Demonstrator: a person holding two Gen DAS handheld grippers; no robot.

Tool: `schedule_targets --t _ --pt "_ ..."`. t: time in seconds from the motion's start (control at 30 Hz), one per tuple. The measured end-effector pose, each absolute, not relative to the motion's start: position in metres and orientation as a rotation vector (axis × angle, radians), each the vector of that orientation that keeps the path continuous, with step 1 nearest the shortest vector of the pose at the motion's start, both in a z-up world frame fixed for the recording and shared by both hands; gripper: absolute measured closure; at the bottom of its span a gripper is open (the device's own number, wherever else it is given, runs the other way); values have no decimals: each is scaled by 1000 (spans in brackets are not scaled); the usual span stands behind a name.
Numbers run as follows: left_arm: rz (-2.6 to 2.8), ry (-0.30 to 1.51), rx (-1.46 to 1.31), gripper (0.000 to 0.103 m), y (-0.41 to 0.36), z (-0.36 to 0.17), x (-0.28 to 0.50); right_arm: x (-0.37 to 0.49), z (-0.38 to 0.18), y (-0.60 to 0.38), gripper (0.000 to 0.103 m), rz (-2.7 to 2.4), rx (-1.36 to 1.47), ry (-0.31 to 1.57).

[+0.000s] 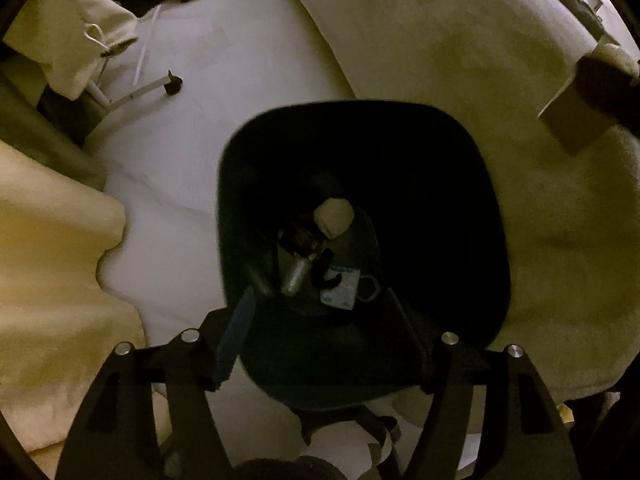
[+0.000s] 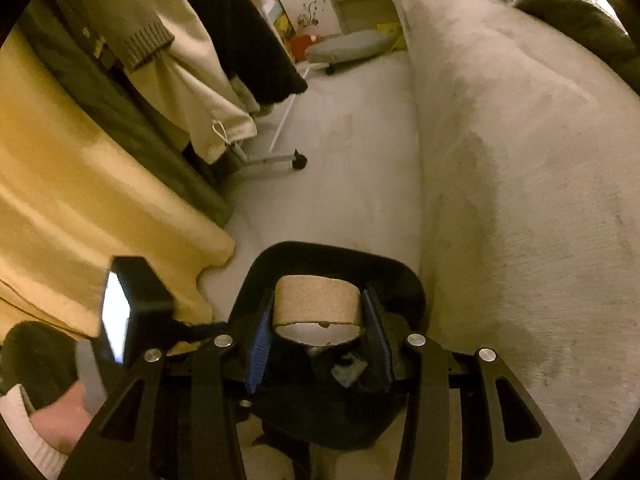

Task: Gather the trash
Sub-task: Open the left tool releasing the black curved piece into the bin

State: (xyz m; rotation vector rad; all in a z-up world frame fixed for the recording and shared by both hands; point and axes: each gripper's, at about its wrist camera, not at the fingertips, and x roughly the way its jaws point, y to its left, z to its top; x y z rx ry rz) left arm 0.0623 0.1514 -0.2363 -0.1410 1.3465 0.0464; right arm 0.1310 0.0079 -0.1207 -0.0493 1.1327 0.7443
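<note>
The right hand-held gripper [image 2: 318, 330] grasps a cardboard tube [image 2: 318, 306] between its fingers, directly above the black bin [image 2: 404, 280]. The left hand-held gripper [image 1: 320, 320] is released, spread over the bin's [image 1: 460, 200] near rim.

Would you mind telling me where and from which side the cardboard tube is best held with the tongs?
Across its round outer wall, as the right tongs do now: one finger on each curved side of the cardboard tube, approaching toward its open end. The hollow ends give nothing to press on, so squeeze gently. It sits above the black bin.
</note>
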Motion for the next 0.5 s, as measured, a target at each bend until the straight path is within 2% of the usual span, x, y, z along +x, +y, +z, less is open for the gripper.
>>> schedule_targets --t 0.17,0.5 --pt "64 1279 -142 29 165 -219 53 129 -135 19 59 743 -73 1173" --pt "83 1079 -132 29 171 -165 46 123 -160 39 59 748 -149 1221"
